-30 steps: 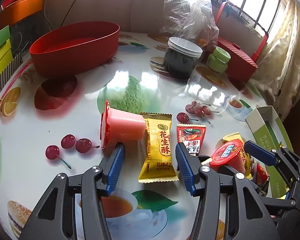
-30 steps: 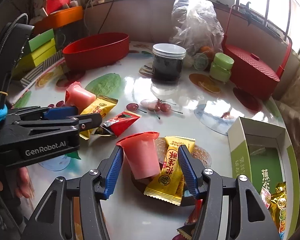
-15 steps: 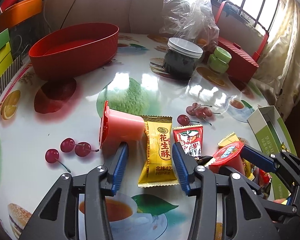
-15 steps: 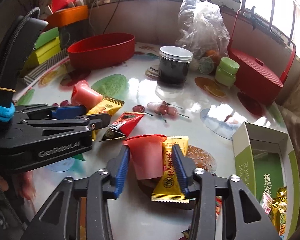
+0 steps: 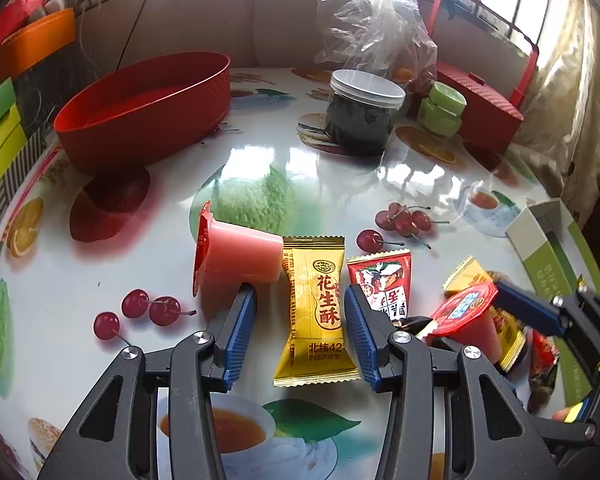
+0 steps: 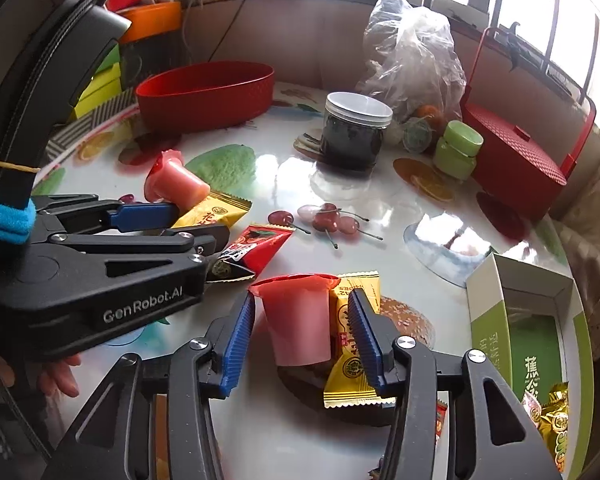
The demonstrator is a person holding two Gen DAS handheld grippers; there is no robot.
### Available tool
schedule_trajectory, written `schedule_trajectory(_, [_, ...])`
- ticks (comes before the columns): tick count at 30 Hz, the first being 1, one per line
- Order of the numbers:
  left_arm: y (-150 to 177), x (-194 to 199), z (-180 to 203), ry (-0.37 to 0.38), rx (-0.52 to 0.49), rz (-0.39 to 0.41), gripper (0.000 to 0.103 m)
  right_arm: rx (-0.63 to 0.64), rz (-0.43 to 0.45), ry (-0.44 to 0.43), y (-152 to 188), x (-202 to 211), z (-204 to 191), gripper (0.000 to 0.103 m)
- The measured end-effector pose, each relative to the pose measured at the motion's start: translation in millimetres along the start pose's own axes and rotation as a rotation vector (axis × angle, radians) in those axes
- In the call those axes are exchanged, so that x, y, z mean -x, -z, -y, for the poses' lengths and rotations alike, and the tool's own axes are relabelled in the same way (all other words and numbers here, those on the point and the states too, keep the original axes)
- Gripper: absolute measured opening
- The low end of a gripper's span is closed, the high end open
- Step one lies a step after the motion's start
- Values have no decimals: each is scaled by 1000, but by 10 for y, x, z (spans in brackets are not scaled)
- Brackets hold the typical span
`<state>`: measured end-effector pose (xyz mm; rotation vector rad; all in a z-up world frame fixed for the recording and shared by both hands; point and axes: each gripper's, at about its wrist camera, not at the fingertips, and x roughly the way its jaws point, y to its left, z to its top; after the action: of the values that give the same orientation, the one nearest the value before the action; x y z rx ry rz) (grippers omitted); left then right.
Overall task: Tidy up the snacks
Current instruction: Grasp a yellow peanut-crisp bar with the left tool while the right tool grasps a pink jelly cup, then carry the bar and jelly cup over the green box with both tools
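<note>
- Now, left gripper: fingers spread to either side of a yellow sweet packet, just closed in somewhat; right pad at the wrapper's edge, left pad clear of it, so no pinch yet. Lined up along the packet's length, likely for a grip across its narrow waist.
- Right gripper: fingers just eased apart, framing a pink jelly cup with its lid up; narrow gaps on both sides, nothing pressed. Second yellow packet just beside the cup, under the right finger.
- Further out: another jelly cup tipped on its side, touching the first packet; red sachet on that packet's other side.
- Beyond, across the table: red tub, seemingly empty, a probable home for the snacks; green box with wrapped sweets inside, near the right gripper.
</note>
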<state>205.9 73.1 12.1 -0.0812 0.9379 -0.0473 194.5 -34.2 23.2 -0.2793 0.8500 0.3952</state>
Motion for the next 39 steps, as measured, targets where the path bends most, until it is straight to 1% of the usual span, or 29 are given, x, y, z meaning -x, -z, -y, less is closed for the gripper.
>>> schedule_trajectory(5, [4,-3,-6,-4,1,12,47,21,-2,20,-6,-11,-20,48])
schedule_trajectory(6, [9,0,0,-6,-1,13,44,20,2,21,-7,-9,-15,46])
schedule_trajectory(7, [15,4,5,-7,-4,14,40,21,4,20,-6,-7,-17,42])
schedule_trajectory(8, [22,11,9,-5,-9,17,28,22,7,15,-5,-1,-19,36])
schedule_trajectory(9, [28,18,10,-3,-7,17,26,20,7,9,0,4,-23,34])
schedule_trajectory(11, [45,34,2,4,-2,17,25,8,10,-11,9,16,-13,33])
schedule_trajectory(17, [125,123,-54,28,14,20,24,-30,17,-76,49,87,-11,33])
schedule_trajectory(24, [245,259,-72,34,18,29,24,-57,28,-114,125,210,-64,32])
schedule_trajectory(32, [422,374,-77,39,15,25,24,-85,29,-142,253,355,-81,32])
schedule_trajectory(35, [483,372,-56,40,-2,12,24,-92,11,-155,307,369,-91,32])
schedule_trajectory(39, [485,369,-76,42,11,5,25,-99,-12,-143,327,332,-104,33])
